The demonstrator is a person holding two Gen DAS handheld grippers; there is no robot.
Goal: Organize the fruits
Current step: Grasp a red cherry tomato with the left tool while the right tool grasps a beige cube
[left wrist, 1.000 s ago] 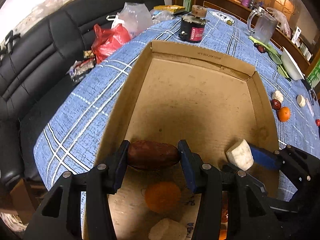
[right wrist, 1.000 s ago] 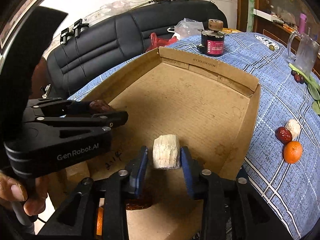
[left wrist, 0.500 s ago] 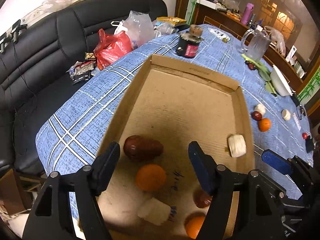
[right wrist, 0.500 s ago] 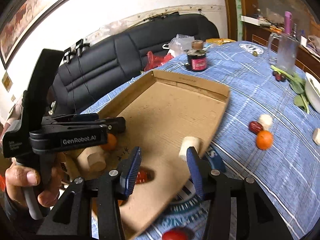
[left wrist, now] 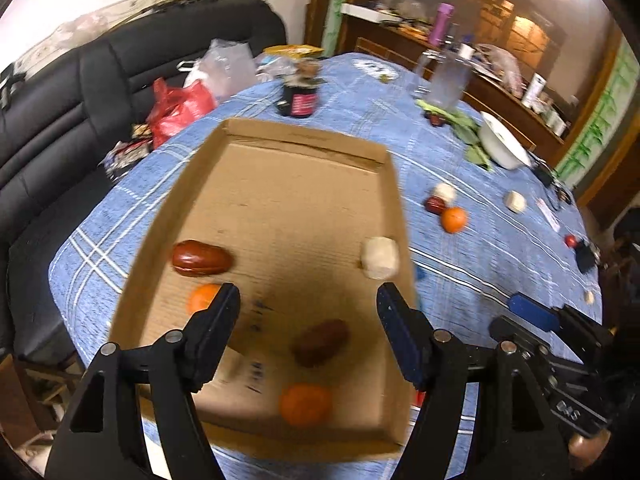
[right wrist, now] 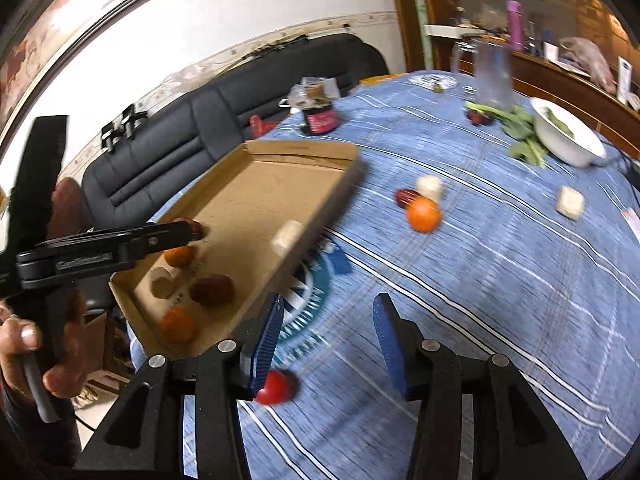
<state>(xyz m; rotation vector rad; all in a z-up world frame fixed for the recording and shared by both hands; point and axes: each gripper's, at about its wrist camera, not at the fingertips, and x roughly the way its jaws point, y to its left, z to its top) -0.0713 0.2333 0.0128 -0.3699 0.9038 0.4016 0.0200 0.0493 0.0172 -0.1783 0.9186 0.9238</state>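
A shallow cardboard box lies on the blue checked tablecloth. In it lie a red date, a white chunk by the right wall, two oranges and a darker date. My left gripper is open and empty above the box's near half. My right gripper is open and empty over the tablecloth, right of the box. A red tomato lies by its left finger. An orange, a date and a white chunk lie together further out.
Another white chunk lies to the right. A dark jar, a glass jug, greens and a white bowl stand at the table's far side. A black sofa with bags is on the left.
Both grippers opened and let go: the left released the red date, the right the white chunk, both now in the box. Both pulled back and up; the right swung right over the tablecloth.
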